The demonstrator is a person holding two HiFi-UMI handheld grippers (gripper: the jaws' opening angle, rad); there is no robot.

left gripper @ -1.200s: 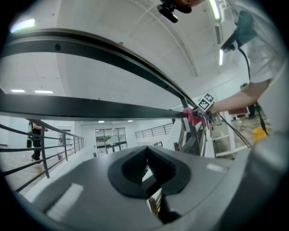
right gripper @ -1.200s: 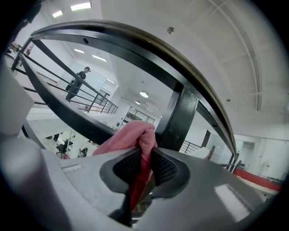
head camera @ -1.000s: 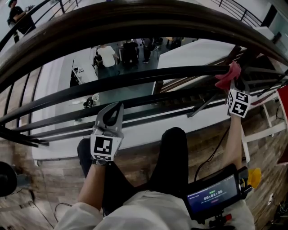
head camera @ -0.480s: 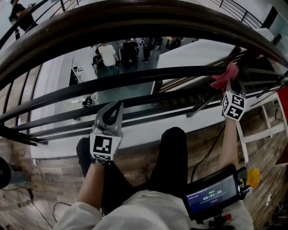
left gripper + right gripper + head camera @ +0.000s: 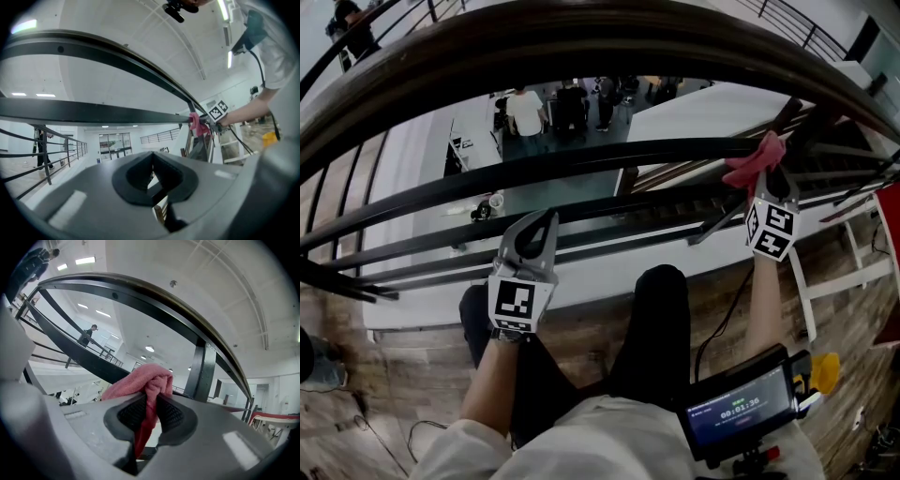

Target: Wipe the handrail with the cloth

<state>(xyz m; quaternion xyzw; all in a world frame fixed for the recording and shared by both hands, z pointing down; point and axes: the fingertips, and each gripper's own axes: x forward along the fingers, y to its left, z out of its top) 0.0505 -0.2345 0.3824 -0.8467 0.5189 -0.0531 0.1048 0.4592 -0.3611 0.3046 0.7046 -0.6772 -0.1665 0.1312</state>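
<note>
Right tool (image 5: 766,178): jaws closed tight on a pink cloth (image 5: 748,161). In the right gripper view the cloth (image 5: 140,383) is pinched between the two black pads. A bunched wad sticks up past the tips of the right tool (image 5: 151,405) and a short tail hangs down behind them.

Cloth position: the wad lies against the dark rail (image 5: 581,161), the bar next below the wide brown handrail (image 5: 581,42). It sits near the right end of that rail, just beside an upright post (image 5: 202,371). From the left gripper view the cloth (image 5: 194,123) shows where the dark rail (image 5: 93,112) meets the post. The handrail arcs above it, well apart from the cloth.

Left tool (image 5: 540,228): jaws together, nothing between them. In its own view the pads of the left tool (image 5: 152,165) meet at the tips. It points up at the lower rails (image 5: 412,267), well to the left of the cloth.

A small lit screen (image 5: 739,410) sits at the person's waist.
</note>
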